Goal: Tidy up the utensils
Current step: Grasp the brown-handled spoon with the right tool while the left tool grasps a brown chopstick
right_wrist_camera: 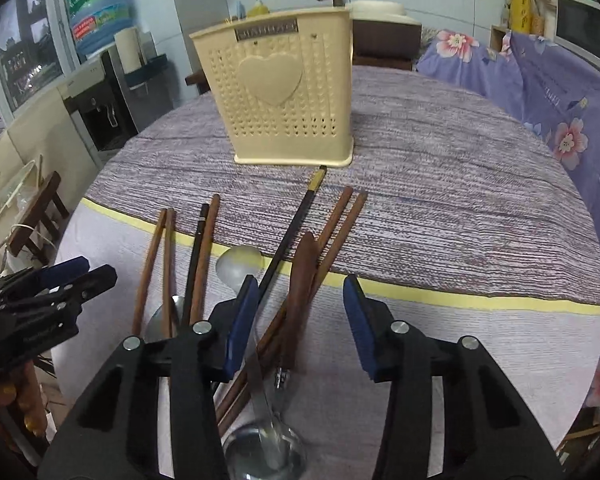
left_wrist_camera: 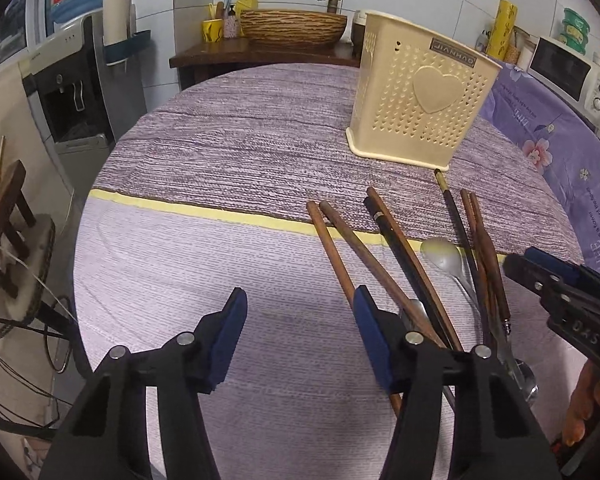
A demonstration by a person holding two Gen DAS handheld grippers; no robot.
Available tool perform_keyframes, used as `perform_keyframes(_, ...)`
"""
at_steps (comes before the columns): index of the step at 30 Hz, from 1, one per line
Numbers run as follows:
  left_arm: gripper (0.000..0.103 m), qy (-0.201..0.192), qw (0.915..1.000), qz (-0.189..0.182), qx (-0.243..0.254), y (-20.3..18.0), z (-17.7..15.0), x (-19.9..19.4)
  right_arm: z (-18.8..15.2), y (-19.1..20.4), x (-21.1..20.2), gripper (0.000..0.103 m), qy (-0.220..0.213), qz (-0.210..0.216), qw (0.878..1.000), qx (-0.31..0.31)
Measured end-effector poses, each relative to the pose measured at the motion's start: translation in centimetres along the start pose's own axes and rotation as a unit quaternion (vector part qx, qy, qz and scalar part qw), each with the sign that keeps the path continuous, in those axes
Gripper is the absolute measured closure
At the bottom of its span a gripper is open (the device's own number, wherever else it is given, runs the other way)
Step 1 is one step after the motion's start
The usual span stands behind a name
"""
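Observation:
A cream perforated utensil holder (left_wrist_camera: pixel 420 92) (right_wrist_camera: pixel 288 92) with a heart on its front stands upright on the far part of the round table. In front of it lie several brown and black chopsticks (left_wrist_camera: pixel 340 248) (right_wrist_camera: pixel 204 248), a metal spoon (left_wrist_camera: pixel 440 256) (right_wrist_camera: pixel 238 264), a wooden-handled utensil (right_wrist_camera: pixel 302 280) and a metal ladle (right_wrist_camera: pixel 264 452). My left gripper (left_wrist_camera: pixel 300 312) (right_wrist_camera: pixel 96 270) is open just left of the pile, its right finger over a brown chopstick, nothing between the pads. My right gripper (right_wrist_camera: pixel 300 300) (left_wrist_camera: pixel 520 260) is open above the pile, with the wooden handle lying between its jaws, untouched.
The table (left_wrist_camera: pixel 220 152) has a purple woven cloth with a yellow stripe (right_wrist_camera: pixel 500 300). A floral sheet (left_wrist_camera: pixel 548 132) drapes the right side below a microwave (left_wrist_camera: pixel 568 68). A water dispenser (left_wrist_camera: pixel 72 92) and a wooden chair (left_wrist_camera: pixel 8 216) stand at left, a basin (left_wrist_camera: pixel 292 28) behind.

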State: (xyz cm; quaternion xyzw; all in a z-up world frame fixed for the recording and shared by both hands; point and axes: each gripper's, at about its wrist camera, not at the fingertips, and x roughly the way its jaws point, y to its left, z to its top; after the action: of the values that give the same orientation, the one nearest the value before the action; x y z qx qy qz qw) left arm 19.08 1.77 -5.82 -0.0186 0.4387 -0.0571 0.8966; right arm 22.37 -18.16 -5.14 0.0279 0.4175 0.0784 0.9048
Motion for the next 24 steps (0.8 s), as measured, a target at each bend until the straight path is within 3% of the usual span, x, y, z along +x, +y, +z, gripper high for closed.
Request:
perform_keyframes(9,0.059,0.024,0.9996,-0.008,-0.014,-0.1,0.6,1.5,0.4,0.0,3.1,0.078,0.042,0.0,0.999,0.011)
perform_keyframes(15,0.068,0.042,0.9989,-0.016,-0.012,-1.1,1.4,2.8,0.4,-0.5,3.2,0.085,0.043,0.004,0.999,0.012)
perform_keyframes(24,0.081,0.044,0.999,0.008,0.0,-2.3,2.7,4.2,0.7,-1.1,2.2,0.086,0.027,0.007,1.0,0.009)
